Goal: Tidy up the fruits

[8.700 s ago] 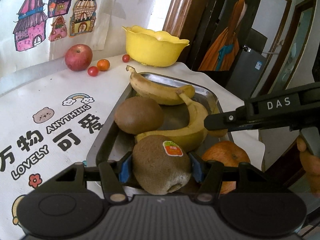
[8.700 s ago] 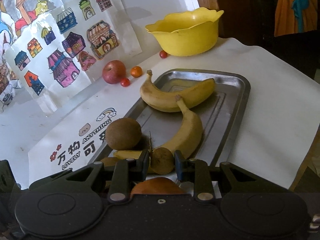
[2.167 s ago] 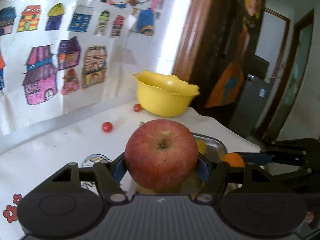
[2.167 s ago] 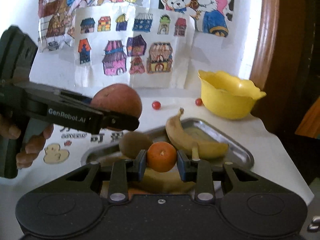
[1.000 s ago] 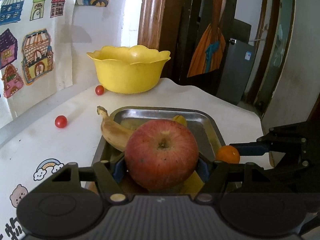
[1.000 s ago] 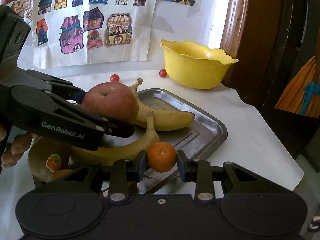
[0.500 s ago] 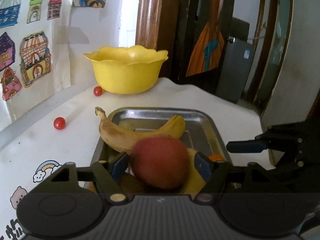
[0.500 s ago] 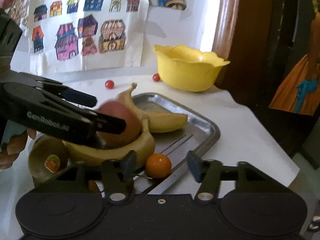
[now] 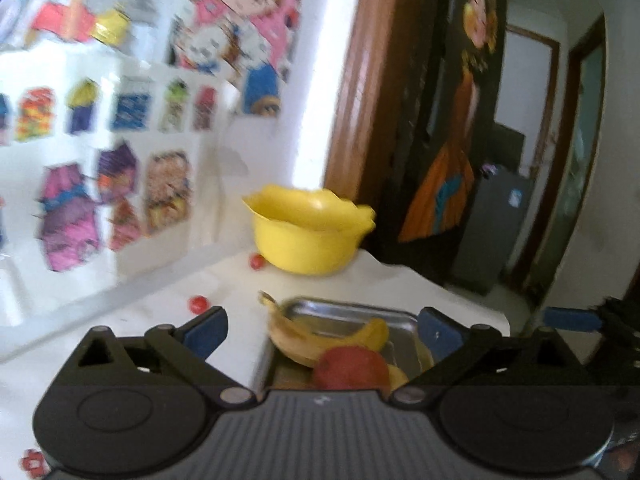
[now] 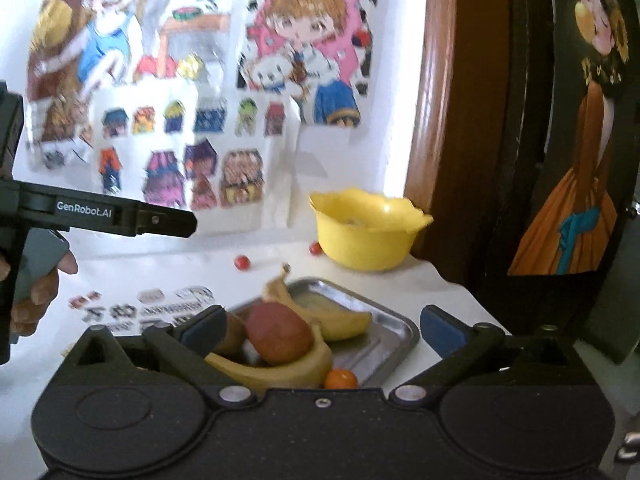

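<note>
Left wrist view, blurred. Left gripper (image 9: 322, 330): jaws spread wide, having just been opening, nothing between the blue pads. Below them, metal tray (image 9: 352, 312) on a white table (image 9: 140, 320); in the tray a red apple (image 9: 350, 368) resting against a banana (image 9: 316, 344). Beyond the tray, a yellow bowl (image 9: 308, 236) with scalloped rim. Two cherry tomatoes (image 9: 199, 303) loose on the table, one beside the bowl. Rear wall: paper sheets (image 9: 112, 168) of coloured house drawings and cartoon figures. To the right, a wooden door frame (image 9: 360, 100), a dark panel with an orange-robed figure, a doorway beyond.

Right wrist view. Right gripper (image 10: 322, 328): jaws likewise wide, just opened, empty. Tray (image 10: 400, 336) holds the apple (image 10: 278, 334) cradled by two bananas (image 10: 276, 374), a brown kiwi (image 10: 232, 334) partly hidden at the left, and a small orange (image 10: 340, 379) at the near edge. Tablecloth print (image 10: 168, 300) lies left of the tray. The left gripper's finger (image 10: 120, 216) extends in from the left, a hand (image 10: 36, 288) on its grip.
</note>
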Demonstrator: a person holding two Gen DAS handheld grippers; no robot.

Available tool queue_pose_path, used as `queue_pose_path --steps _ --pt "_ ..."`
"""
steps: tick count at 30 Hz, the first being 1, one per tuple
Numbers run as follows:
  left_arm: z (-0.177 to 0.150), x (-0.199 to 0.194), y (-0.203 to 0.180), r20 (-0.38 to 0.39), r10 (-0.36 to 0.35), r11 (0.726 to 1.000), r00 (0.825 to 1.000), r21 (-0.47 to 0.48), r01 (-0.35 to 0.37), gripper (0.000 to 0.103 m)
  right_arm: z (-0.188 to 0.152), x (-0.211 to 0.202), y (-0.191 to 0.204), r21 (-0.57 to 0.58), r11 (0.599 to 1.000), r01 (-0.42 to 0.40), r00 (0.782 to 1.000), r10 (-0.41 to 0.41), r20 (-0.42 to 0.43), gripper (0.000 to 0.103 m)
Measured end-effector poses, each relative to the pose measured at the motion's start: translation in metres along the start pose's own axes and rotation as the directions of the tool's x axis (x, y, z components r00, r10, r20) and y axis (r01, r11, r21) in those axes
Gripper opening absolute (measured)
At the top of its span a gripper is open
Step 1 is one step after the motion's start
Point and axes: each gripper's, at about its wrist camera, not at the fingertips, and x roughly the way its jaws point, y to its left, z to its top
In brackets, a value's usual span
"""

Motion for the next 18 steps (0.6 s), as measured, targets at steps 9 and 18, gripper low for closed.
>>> queue_pose_path --steps 9,18 --pt "0.021 -0.063 0.053 0.095 0.139 0.99 0.986 -0.025 -0.137 0.103 0.04 -0.016 0.018 0.085 0.994 -0.073 0.997 0.072 0.017 0.102" --pt "0.026 -0.041 0.105 0.092 0.191 0.981 0.977 0.013 -0.193 0.103 0.09 0.117 0.006 0.366 0.925 -0.1 0.978 0.159 -0.134 0.102"
